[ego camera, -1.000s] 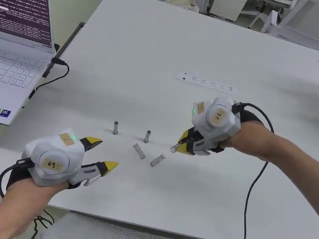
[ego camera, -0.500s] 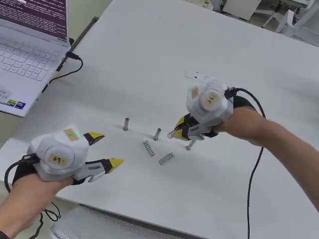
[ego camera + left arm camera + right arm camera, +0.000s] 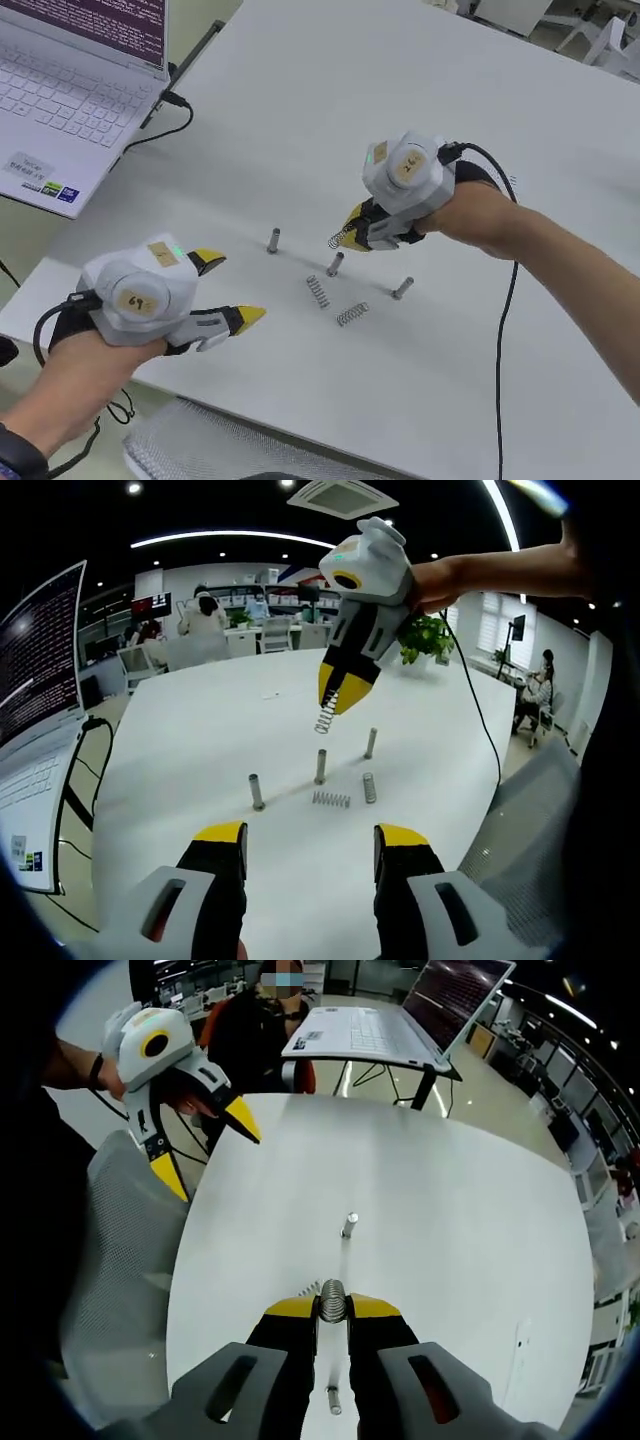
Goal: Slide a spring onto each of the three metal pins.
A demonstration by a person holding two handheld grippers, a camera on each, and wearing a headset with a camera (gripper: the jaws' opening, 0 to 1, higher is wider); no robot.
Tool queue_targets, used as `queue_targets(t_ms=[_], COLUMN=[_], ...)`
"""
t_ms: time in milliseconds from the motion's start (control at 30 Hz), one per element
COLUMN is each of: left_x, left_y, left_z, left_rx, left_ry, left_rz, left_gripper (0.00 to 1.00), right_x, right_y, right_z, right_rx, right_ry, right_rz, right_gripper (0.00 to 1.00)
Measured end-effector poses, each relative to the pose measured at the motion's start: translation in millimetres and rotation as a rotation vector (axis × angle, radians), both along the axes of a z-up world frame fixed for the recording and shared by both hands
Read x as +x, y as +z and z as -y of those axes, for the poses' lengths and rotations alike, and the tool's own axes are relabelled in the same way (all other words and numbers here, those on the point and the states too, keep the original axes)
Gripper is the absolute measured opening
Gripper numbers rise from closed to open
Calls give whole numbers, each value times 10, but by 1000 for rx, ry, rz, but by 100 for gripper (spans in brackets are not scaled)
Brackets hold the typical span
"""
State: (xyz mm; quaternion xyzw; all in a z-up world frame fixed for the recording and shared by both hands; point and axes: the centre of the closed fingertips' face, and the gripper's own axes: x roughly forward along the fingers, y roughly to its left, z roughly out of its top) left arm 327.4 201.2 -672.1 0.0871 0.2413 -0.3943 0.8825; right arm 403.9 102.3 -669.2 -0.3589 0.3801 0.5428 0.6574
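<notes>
Three short metal pins stand upright in a row on the white table: left (image 3: 273, 240), middle (image 3: 335, 264), right (image 3: 402, 289). Two loose springs (image 3: 318, 291) (image 3: 352, 314) lie just in front of them. My right gripper (image 3: 348, 238) is shut on a third spring (image 3: 336, 239), which hangs just above and behind the middle pin. In the right gripper view that spring (image 3: 333, 1298) sticks out between the yellow tips, with a pin (image 3: 349, 1224) ahead. My left gripper (image 3: 230, 287) is open and holds nothing, left of the pins near the table's front edge. The pins (image 3: 321, 766) are ahead of it.
An open laptop (image 3: 70, 80) sits at the far left, with a black cable (image 3: 185, 102) plugged into it. A grey mesh chair (image 3: 190, 445) is below the table's front edge. The right gripper's cable (image 3: 505, 300) trails over the table at the right.
The right gripper has carried its spring left and up, from beside the right pin to above the middle pin. The left gripper has stayed open. The camera has shifted.
</notes>
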Motion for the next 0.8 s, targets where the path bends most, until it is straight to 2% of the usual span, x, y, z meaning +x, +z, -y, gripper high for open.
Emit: queue_targets(t_ms=[200,600,800], left_x=[-20,-29,-38], left_y=[-3,-11,-18], left_z=[18,-16,-33], left_rx=[-9,-25,-29], left_ry=[-5,10,15], left_rz=[-7,-19,-24], left_gripper=[49,50,50], right_x=[96,177,198], right_y=[-68,-149,-215], right_z=[-129,-461,-551], right_rx=[3,4,-8], right_ry=[1,23,42], right_rz=[3,-3,-9], right_gripper=[8,8,8])
